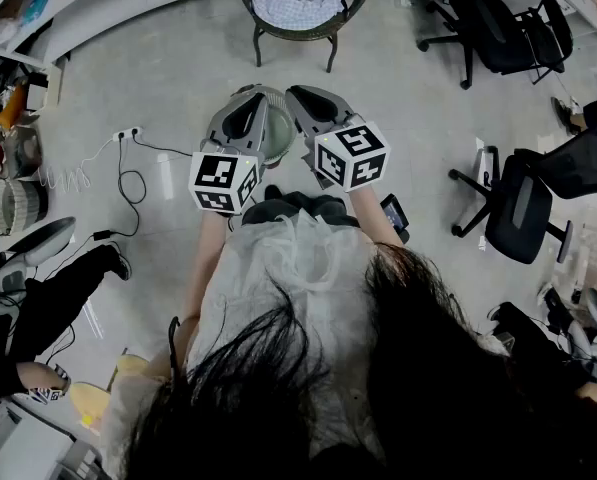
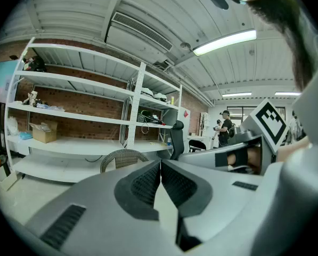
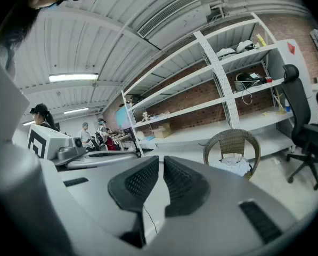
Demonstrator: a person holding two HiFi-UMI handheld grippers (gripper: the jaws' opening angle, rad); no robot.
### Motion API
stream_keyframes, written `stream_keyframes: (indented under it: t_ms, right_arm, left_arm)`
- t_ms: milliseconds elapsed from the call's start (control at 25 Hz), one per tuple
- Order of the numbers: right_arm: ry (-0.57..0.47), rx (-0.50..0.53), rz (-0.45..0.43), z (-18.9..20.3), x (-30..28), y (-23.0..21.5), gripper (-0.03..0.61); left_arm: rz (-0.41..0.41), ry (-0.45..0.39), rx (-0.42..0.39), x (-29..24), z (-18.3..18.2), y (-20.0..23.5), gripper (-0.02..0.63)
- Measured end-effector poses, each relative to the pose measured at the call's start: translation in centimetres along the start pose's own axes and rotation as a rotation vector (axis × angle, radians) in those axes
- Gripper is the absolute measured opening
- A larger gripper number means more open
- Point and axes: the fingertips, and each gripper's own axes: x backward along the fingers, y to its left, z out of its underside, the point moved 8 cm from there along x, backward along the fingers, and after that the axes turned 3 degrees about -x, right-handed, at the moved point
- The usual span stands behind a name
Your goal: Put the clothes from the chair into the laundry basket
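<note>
Pale grey floor (image 1: 398, 98), white shelving (image 2: 139, 111) against brick wall (image 2: 84, 128), black office chairs (image 1: 523, 208), ceiling strip light (image 2: 224, 41).

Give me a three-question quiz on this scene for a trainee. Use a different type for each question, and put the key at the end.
1. True or false: the clothes already lie in the laundry basket.
2. Which gripper holds something? A) the left gripper B) the right gripper C) neither
3. Fill in: in the head view, the black office chairs stand on the ___ side of the picture.

Key:
1. False. The clothes lie on the wicker chair, and the basket sits on the floor below the grippers.
2. C. Both pairs of jaws are shut with nothing between them.
3. Right.
</note>
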Motion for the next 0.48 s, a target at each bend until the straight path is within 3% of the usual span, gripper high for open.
stream_keyframes:
  t_ms: [480]
  right_arm:
    - [-0.002, -0.055, 0.013, 0.7, -0.7, 0.5, 0.044]
  left_arm:
    - [-0.001, 0.001, 0.028, 0.8, 0.6, 1.1, 0.018]
